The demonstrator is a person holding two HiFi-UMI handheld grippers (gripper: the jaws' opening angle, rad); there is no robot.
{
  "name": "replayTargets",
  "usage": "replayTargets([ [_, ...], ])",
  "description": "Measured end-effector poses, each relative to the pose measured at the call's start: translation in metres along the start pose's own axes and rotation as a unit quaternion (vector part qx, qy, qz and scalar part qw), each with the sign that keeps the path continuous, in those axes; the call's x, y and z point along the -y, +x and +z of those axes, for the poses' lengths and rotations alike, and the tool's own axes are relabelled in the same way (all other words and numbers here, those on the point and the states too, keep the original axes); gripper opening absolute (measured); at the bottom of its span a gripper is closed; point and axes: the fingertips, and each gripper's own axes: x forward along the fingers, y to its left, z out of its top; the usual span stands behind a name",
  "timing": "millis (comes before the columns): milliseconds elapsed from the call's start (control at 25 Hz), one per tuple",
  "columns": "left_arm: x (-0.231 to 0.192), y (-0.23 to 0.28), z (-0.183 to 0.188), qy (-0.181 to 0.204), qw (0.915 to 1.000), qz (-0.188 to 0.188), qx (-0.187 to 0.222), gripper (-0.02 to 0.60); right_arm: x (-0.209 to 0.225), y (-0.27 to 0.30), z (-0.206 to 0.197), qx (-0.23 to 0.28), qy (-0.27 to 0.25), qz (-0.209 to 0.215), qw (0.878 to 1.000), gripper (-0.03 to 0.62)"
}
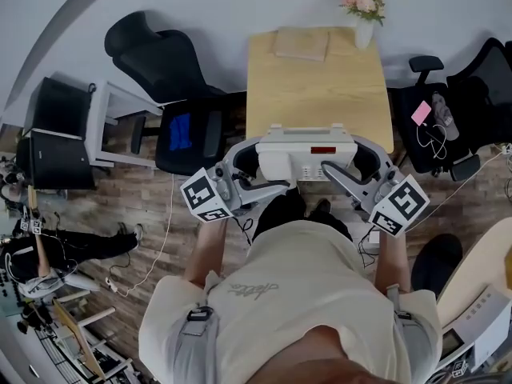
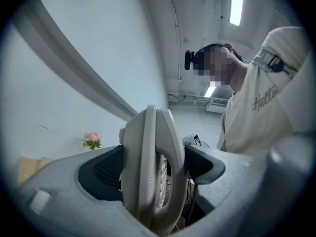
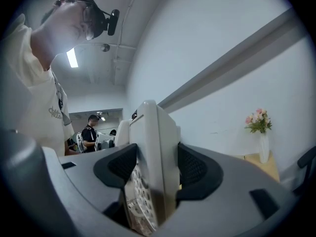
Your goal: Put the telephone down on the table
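Note:
I hold a white desk telephone (image 1: 306,152) in the air, in front of my chest and short of the near edge of the wooden table (image 1: 318,90). My left gripper (image 1: 254,165) is shut on the phone's left side, my right gripper (image 1: 334,169) on its right side. In the left gripper view the telephone (image 2: 150,172) stands edge-on, clamped between the black pads (image 2: 106,174). The right gripper view shows the telephone (image 3: 153,167) the same way, keypad facing down-left, squeezed between the pads (image 3: 193,169).
On the table's far end lie a flat tan pad (image 1: 302,43) and a vase of pink flowers (image 1: 363,10). A black office chair (image 1: 172,82) stands left of the table, another chair with a pink item (image 1: 436,118) to the right. Cables run over the wooden floor.

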Motion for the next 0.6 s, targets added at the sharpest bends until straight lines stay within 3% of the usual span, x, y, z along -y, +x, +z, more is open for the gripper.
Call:
replayTargets([
  [600,-0.077,-0.011,0.028,0.007,0.9987,-0.043,0.024,0.388,0.036,0.065,0.023,-0.021,-0.028,-0.036,0.999,0.244],
])
